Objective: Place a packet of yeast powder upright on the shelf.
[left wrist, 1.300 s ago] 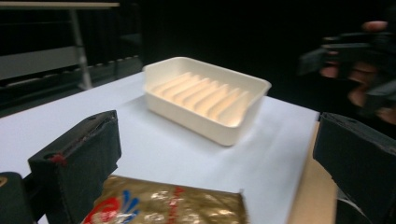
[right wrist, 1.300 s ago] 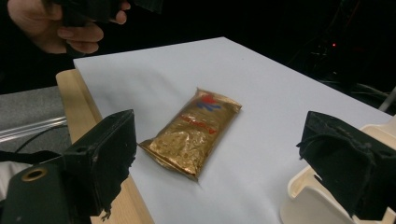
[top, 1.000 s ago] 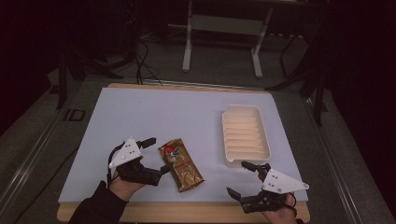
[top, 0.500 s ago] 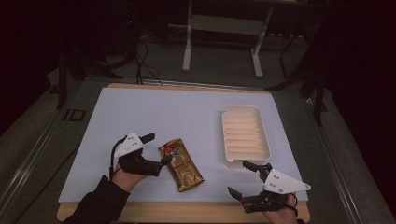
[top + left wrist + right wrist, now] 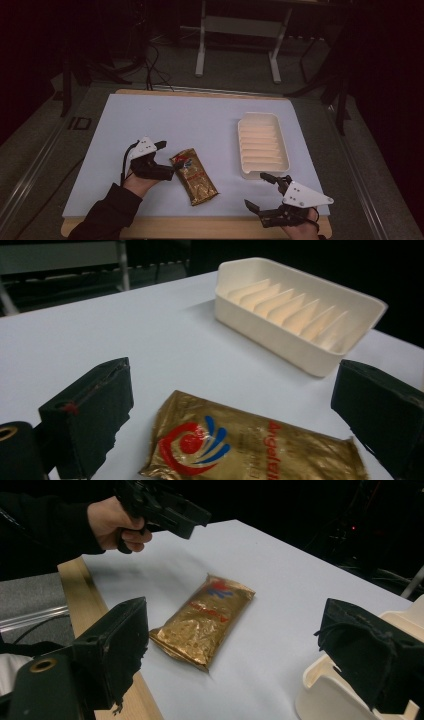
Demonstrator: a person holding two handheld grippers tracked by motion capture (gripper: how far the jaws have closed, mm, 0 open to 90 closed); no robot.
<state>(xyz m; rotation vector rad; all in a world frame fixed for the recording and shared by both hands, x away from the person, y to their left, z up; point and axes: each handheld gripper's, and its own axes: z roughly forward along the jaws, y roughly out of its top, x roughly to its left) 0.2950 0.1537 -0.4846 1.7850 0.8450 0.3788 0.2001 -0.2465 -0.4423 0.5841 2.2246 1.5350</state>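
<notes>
A gold foil packet (image 5: 195, 176) with a red and blue logo lies flat on the white table top (image 5: 200, 120), towards the front. My left gripper (image 5: 169, 159) is open right beside the packet's left end. In the left gripper view the packet (image 5: 250, 450) lies low between the spread jaws of my left gripper (image 5: 240, 390), which do not grip it. My right gripper (image 5: 256, 190) is open at the front right, empty, near the front edge of a cream ribbed tray (image 5: 262, 145). The right gripper view has the packet (image 5: 205, 625) ahead of my right gripper (image 5: 240, 645).
The tray (image 5: 300, 315) is empty and stands right of the packet; its corner (image 5: 330, 695) is close under my right jaw. The table's wooden front edge (image 5: 85, 600) runs beside the right gripper. A metal stand (image 5: 235, 30) is on the floor beyond the table.
My left gripper has moved right, up to the packet's left end. The right gripper has barely moved. The packet and tray lie as before.
</notes>
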